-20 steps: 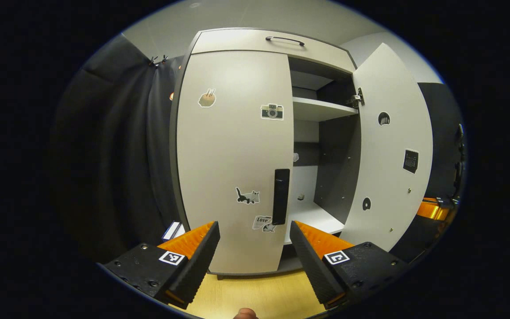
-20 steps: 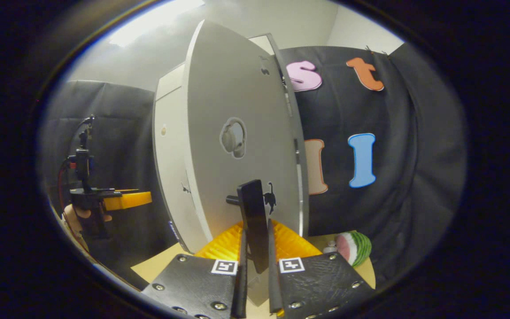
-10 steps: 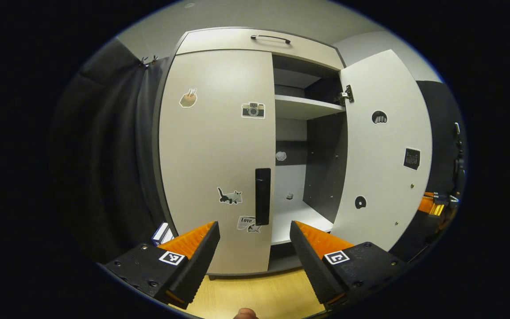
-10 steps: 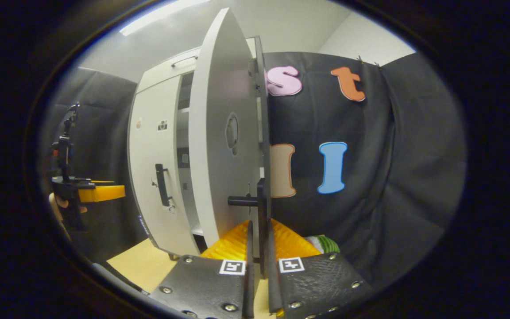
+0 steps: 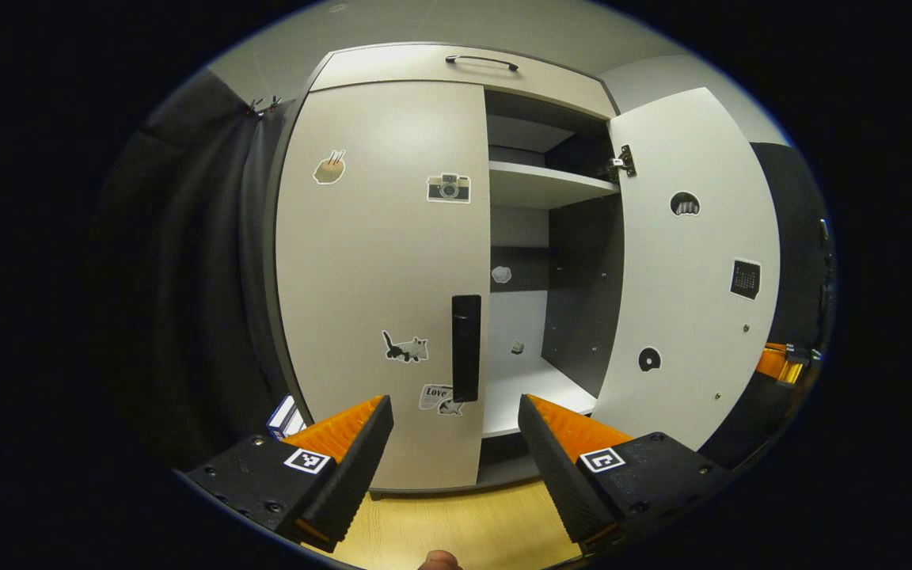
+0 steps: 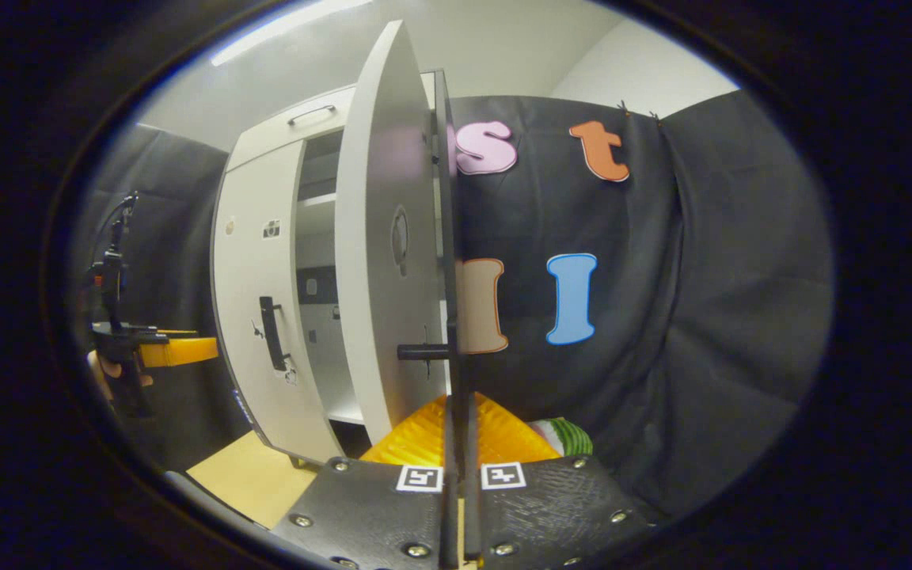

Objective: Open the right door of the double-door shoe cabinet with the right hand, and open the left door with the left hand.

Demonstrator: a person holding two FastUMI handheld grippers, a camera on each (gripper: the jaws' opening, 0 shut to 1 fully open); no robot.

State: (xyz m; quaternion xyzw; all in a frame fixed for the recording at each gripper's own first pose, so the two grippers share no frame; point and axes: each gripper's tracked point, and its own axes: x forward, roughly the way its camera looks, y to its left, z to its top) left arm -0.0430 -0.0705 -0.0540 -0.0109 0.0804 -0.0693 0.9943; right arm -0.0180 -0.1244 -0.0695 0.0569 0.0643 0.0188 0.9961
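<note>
Swung wider since a second ago, the right door (image 5: 693, 269) stands open in the left gripper view, baring two shelves; the left door (image 5: 385, 269) is shut, its one handle (image 5: 465, 347) untouched ahead of the released left gripper (image 5: 456, 443). In the right gripper view, the right gripper (image 6: 456, 475) stays clenched on the right door's handle (image 6: 457, 372). Half done.

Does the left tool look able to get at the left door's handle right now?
Probably yes. The left tool is open and faces the handle on the closed left door, with nothing between them. It is short of the handle and would need to move forward.
</note>
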